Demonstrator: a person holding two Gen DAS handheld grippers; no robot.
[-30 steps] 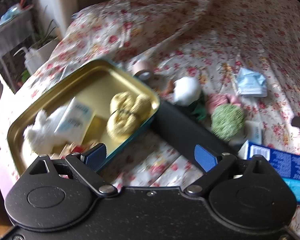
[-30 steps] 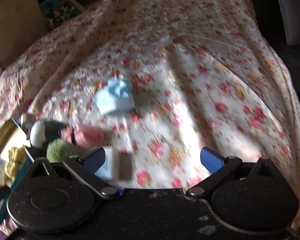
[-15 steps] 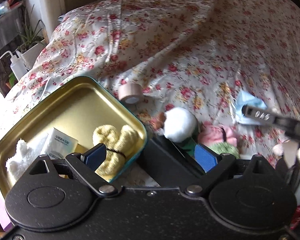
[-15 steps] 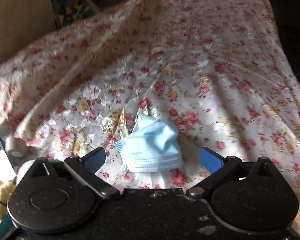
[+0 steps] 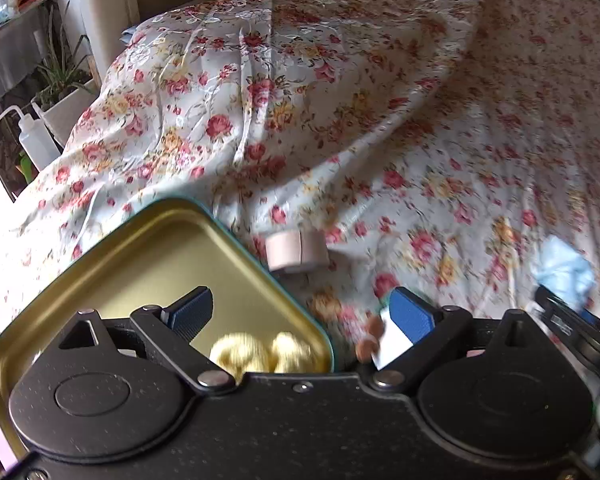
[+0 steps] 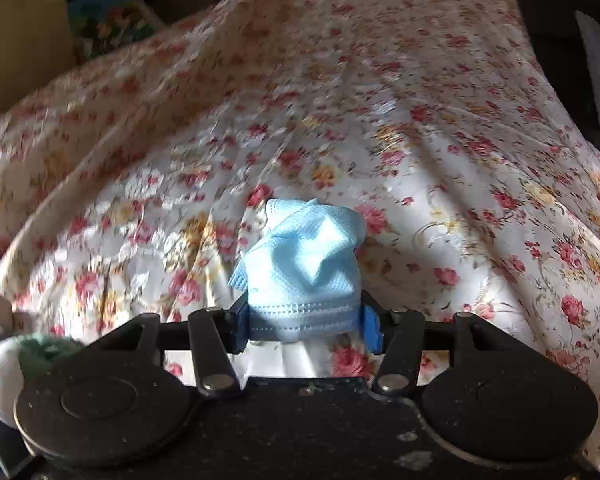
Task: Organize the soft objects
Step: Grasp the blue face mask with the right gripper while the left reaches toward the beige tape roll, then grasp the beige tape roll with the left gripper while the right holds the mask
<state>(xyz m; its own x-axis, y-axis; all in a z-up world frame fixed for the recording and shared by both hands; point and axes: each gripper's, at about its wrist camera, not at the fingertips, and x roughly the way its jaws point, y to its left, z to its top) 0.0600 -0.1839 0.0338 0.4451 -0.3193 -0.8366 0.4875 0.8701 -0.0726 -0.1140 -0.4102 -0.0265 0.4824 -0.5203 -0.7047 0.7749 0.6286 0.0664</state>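
Right gripper point(image 6: 306, 330) closing on mask point(image 6: 304, 268).

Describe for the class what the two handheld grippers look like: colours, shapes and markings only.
Both match. The left gripper has a speckled black plastic body, two round black discs, angled black linkage arms with silver rivets, and blue ribbed pads. The right gripper is the same, with pale scuffs on its body. No hands, sleeves or cables show.
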